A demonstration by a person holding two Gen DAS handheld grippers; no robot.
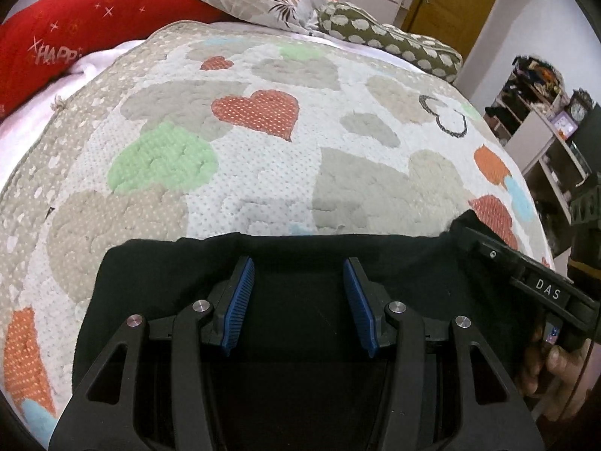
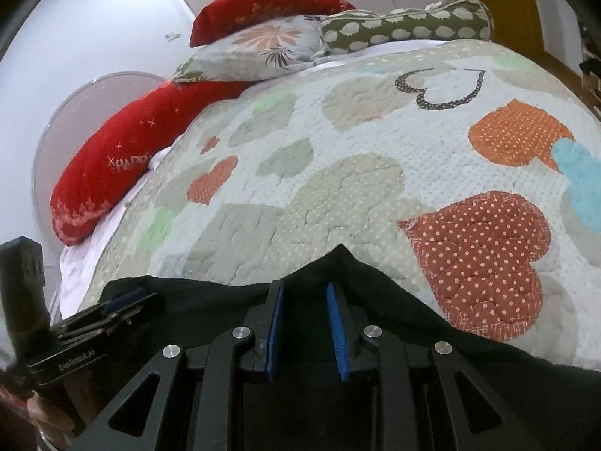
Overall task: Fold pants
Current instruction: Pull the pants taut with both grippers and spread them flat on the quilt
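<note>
My left gripper (image 1: pixel 298 274) hangs with its jaws apart over the black pants (image 1: pixel 169 282), gripping nothing I can see. My right gripper (image 2: pixel 306 300) stands narrow above the same cloth, which lies at the near edge of the heart-patterned quilt (image 2: pixel 338 158).

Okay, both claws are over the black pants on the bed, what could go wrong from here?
1. Both the left claw and the right claw stand open over the black pants with no fabric visibly pinched, so closing now may grab nothing or only one layer.
2. The pants' far edge peaks unevenly near the right claw, so the fold could come out crooked.
3. The quilt is soft and puckered; a low pinch might catch it too.
</note>
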